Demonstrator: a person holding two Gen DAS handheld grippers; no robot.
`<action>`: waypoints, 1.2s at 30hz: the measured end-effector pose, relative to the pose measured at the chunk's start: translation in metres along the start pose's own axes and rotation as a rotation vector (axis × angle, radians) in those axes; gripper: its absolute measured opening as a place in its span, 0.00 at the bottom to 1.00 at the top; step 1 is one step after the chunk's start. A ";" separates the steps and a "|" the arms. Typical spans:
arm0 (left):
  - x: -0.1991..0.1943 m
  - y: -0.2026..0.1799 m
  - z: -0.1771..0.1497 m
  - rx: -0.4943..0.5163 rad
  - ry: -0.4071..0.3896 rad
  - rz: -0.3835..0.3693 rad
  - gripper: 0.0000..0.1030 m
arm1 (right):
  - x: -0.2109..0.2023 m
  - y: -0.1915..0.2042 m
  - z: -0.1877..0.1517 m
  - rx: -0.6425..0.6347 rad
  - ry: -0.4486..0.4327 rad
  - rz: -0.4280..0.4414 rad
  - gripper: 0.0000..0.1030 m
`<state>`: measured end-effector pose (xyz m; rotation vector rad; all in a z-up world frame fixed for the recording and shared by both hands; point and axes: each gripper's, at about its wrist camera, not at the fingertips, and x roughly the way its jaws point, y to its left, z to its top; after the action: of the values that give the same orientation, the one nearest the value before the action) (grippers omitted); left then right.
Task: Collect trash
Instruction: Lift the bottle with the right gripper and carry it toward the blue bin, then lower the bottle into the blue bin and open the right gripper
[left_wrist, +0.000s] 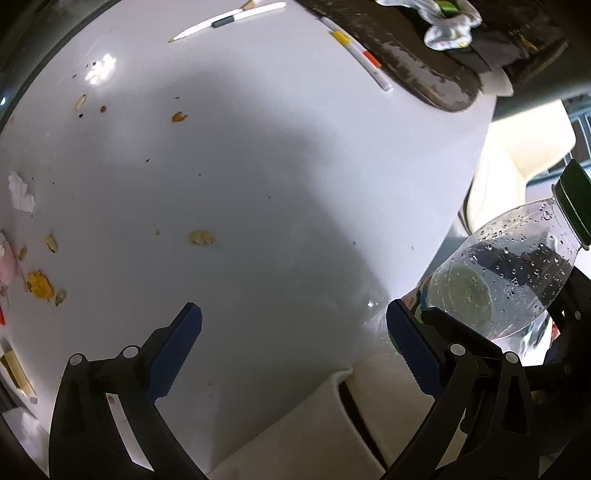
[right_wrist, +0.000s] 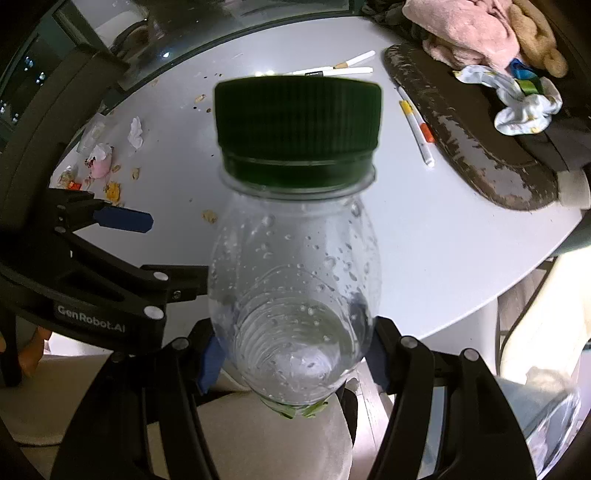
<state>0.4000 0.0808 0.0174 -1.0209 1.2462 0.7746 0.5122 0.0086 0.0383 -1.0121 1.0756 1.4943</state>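
Over the near edge of the white counter (left_wrist: 295, 166), my right claw (right_wrist: 291, 363) grips a clear plastic bottle (right_wrist: 295, 266) with a dark green cap (right_wrist: 298, 110), pads pressed on its lower body. My left claw (left_wrist: 293, 349) hangs open and empty beside it. So one piece is in hand (not yet binned, as far as I can see). Nut shells (left_wrist: 201, 237), crumpled tissue (right_wrist: 136, 133) and wrappers (right_wrist: 74, 183) still litter the far side.

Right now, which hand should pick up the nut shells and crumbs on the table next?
Left. The left gripper is open and empty above the white table, with the crumbs just ahead. The right gripper is busy, shut on the plastic bottle.
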 end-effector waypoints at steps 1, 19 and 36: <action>-0.001 -0.001 -0.005 0.005 0.007 -0.006 0.94 | -0.002 0.002 -0.004 0.012 0.001 -0.006 0.58; 0.003 -0.073 -0.078 0.262 0.048 -0.017 0.94 | -0.047 0.008 -0.115 0.253 -0.031 -0.104 0.58; -0.005 -0.250 -0.084 0.528 -0.017 0.022 0.94 | -0.124 -0.098 -0.207 0.434 -0.124 -0.190 0.58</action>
<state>0.5942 -0.0900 0.0688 -0.5688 1.3521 0.4309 0.6431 -0.2097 0.0907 -0.6856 1.1186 1.0919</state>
